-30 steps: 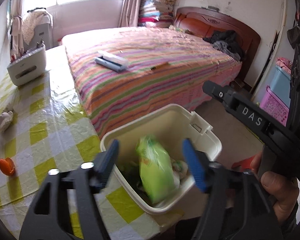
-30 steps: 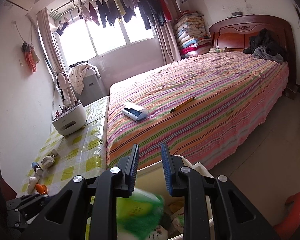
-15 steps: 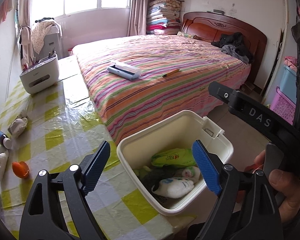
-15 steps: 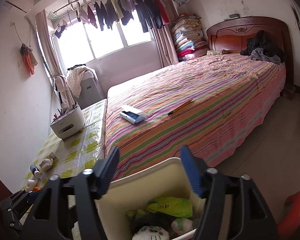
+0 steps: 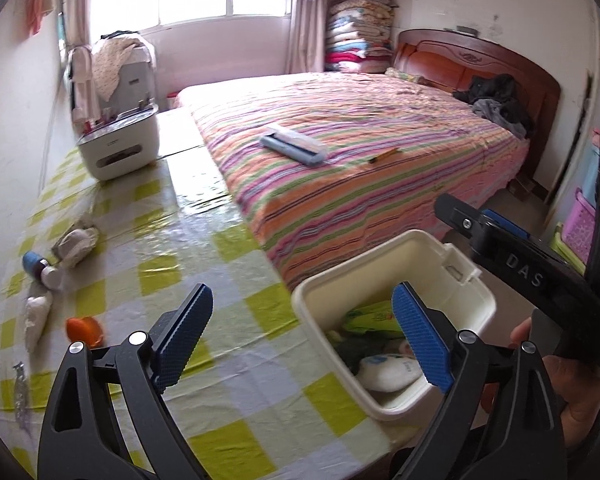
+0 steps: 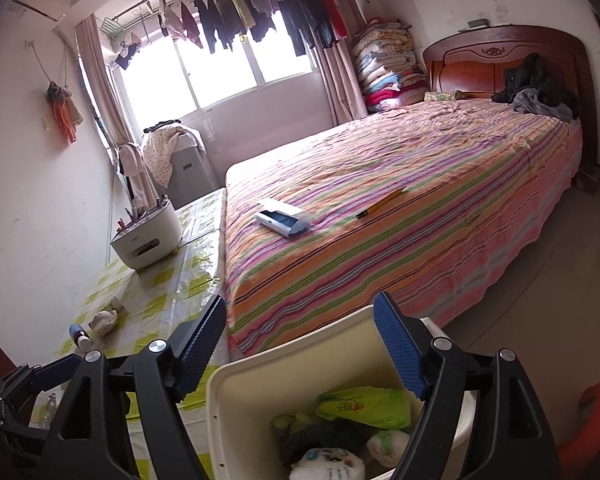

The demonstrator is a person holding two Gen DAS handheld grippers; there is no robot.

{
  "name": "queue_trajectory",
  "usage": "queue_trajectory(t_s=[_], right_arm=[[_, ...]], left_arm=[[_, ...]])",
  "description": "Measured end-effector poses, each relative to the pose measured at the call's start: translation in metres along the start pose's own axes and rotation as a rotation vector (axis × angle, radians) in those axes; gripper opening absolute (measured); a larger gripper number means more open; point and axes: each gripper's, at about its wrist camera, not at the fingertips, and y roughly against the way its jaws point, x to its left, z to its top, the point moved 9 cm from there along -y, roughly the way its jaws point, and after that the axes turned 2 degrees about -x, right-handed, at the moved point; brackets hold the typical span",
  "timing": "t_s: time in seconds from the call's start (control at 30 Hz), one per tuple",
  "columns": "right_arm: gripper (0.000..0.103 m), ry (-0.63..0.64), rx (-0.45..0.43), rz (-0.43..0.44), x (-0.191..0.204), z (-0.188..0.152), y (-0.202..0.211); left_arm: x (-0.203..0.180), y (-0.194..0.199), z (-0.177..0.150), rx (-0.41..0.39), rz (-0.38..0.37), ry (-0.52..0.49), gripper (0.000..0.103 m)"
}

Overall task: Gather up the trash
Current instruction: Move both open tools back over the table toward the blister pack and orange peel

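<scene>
**Both grippers wide over the bin, trash inside**

From my seat I see the bed (image 6: 400,208) first, its striped cover filling most of the room, a wooden headboard (image 6: 504,60) at the far end. Along its near side runs the table (image 5: 188,264) under a yellow-and-white check cloth. The cream trash bin (image 5: 472,304) stands at the table's edge beside the bed, lid off — inside lie a green wrapper (image 6: 364,402), a white crumpled packet (image 6: 328,466) and some dark scraps.

My left gripper (image 5: 300,336) hangs above the table with one finger over the bin's rim; its jaws have just been opening and now stand wide, nothing between them. My right gripper (image 6: 300,348) sits over the bin's mouth — its jaws have just been opening too, with only the bin below them and no pad on anything. A hand (image 5: 572,392) shows at the right gripper's handle.

Left on the cloth: a white organiser box (image 5: 118,148) at the far end, a crumpled white wad (image 5: 76,240), a blue-capped bottle (image 5: 40,266), a small white packet (image 5: 36,316) and an orange cap (image 5: 84,330).
</scene>
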Motion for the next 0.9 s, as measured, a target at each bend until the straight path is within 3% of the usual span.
queue_trajectory(t_s=[0.4, 0.9], right_arm=[[0.074, 0.090, 0.103, 0.151, 0.092, -0.033, -0.027], [0.074, 0.250, 0.233, 0.304, 0.210, -0.092, -0.054]], left_arm=[[0.104, 0.011, -0.024, 0.070, 0.202, 0.082, 0.090], [0.241, 0.036, -0.074, 0.178, 0.391, 0.203, 0.090]])
